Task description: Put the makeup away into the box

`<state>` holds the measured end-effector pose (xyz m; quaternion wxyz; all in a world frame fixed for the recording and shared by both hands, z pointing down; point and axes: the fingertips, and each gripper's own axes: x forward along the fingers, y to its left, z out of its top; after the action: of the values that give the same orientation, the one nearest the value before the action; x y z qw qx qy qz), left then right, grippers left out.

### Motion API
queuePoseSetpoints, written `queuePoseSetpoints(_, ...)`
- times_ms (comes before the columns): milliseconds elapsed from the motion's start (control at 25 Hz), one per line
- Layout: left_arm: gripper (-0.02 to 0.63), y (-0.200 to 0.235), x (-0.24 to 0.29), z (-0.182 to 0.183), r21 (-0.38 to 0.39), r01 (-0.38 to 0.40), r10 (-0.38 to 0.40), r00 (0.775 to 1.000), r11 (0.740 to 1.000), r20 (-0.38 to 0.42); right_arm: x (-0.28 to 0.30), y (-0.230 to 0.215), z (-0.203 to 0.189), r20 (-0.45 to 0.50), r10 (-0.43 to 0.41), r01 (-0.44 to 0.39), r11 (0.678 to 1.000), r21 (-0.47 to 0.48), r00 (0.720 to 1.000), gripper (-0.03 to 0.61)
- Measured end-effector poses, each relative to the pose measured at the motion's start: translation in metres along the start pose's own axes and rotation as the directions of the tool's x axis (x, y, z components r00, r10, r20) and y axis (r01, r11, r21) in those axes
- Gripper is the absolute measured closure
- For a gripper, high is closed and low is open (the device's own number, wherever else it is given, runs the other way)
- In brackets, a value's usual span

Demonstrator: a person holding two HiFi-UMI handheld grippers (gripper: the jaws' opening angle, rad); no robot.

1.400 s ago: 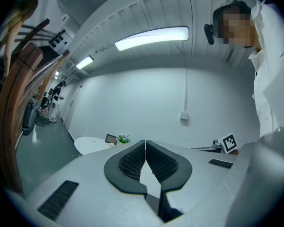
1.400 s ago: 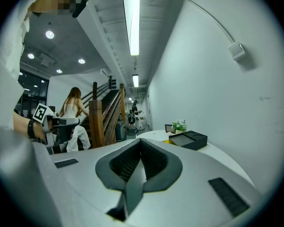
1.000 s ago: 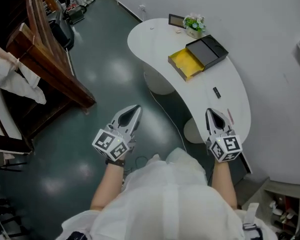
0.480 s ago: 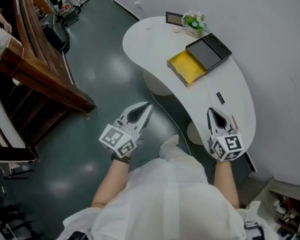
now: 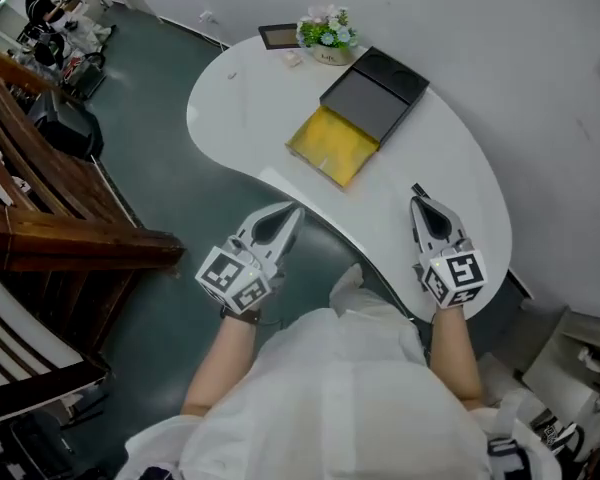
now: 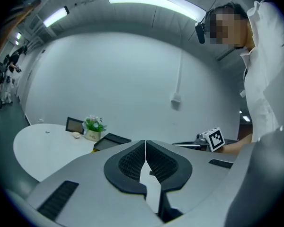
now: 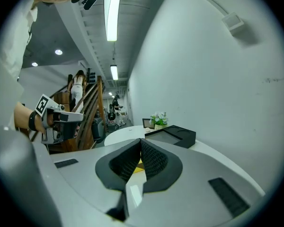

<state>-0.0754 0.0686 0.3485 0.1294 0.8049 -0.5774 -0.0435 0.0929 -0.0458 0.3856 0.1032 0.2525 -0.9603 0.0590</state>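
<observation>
On the white table [image 5: 250, 108], toward its far side, the box [image 5: 330, 146] lies open with its yellow inside up. A black piece [image 5: 373, 90], perhaps its lid, touches its far edge, and a plant [image 5: 327, 30] and a small frame [image 5: 280, 35] stand beyond them by the wall. Nearer us, just ahead of the right gripper [image 5: 421, 204], lies a small dark stick that we take for the makeup [image 5: 417, 189]. It is well apart from the box and too small for us to say what kind it is. We hold the right gripper low over the table's near end, its jaws closed pad to pad with nothing between them. The left gripper [image 5: 285, 212] hangs over the floor [image 5: 130, 188] just off the table's near edge. Its jaws are likewise closed and empty, and it points toward the box. We judge that the task stands at its very start: we see nothing in the yellow inside, and we are reaching for the first pick. The next move calls for us to open the right jaws, bring them down astride the stick across its narrow width, and close on it without pushing it away. Then we must carry it over to the box and let it go inside. The left gripper is free and, we think, could steady the box if it slides.
</observation>
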Motion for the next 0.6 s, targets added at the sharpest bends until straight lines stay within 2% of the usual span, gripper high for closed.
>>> queuePoseSetpoints(160,0.594,-0.004,0.048,-0.003,0.014,0.125,-0.124,0.990,0.992,-0.068,-0.005,-0.030,-0.004,-0.031,-0.077,0.077,0.997,0.016,0.997,0.569)
queuePoseSetpoints(360,0.594,-0.007,0.101,-0.006,0.043,0.237,-0.231,0.966,0.970,-0.113,-0.001,-0.062,-0.020,-0.102,-0.130,0.129,0.991,-0.018,0.986,0.569)
queuePoseSetpoints(480,0.594,-0.014,0.127,-0.017,0.056,0.317,-0.305,0.939,0.947,-0.159,-0.005,-0.072,-0.028,-0.129,-0.162,0.163,0.987,-0.001,0.978,0.568)
queuePoseSetpoints(600,0.594,-0.023,0.152,-0.031,0.060,0.394,-0.374,0.902,0.917,-0.214,-0.011,-0.078,-0.038,-0.160,-0.196,0.201,0.979,0.019,0.968,0.568)
